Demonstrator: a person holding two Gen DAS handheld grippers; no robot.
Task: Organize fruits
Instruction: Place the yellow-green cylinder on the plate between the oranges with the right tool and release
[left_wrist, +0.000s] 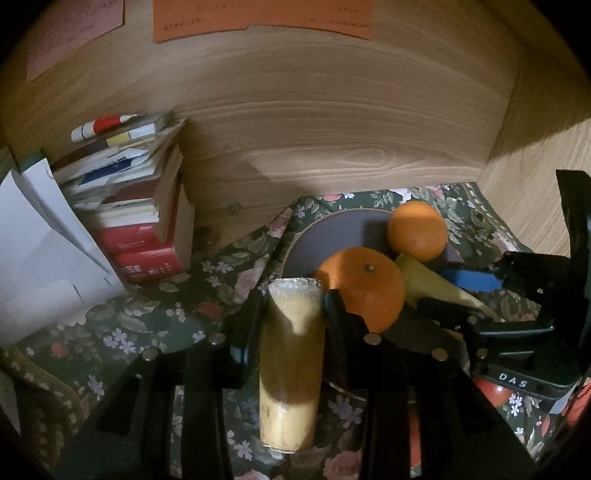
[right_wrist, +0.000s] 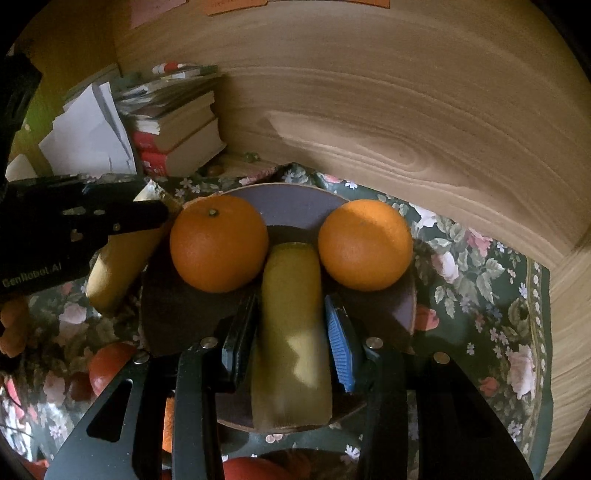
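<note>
A round purple plate (right_wrist: 295, 203) on the floral cloth holds two oranges (right_wrist: 219, 243) (right_wrist: 365, 244). My right gripper (right_wrist: 291, 332) is shut on a yellow-green banana piece (right_wrist: 291, 317) that lies on the plate between the oranges. My left gripper (left_wrist: 291, 325) is shut on a tan banana piece (left_wrist: 290, 354) beside the plate's left edge, above the cloth; it shows in the right wrist view (right_wrist: 122, 266) too. In the left wrist view the plate (left_wrist: 332, 229), both oranges (left_wrist: 364, 286) (left_wrist: 417, 230) and the right gripper (left_wrist: 476, 295) are to the right.
A stack of books (left_wrist: 140, 206) and white papers (left_wrist: 37, 266) stand at the back left against the wooden wall (left_wrist: 332, 129). Red fruits (right_wrist: 110, 363) (left_wrist: 491, 391) lie on the cloth (right_wrist: 480, 295) near the front. A wooden side wall (left_wrist: 546, 184) closes the right.
</note>
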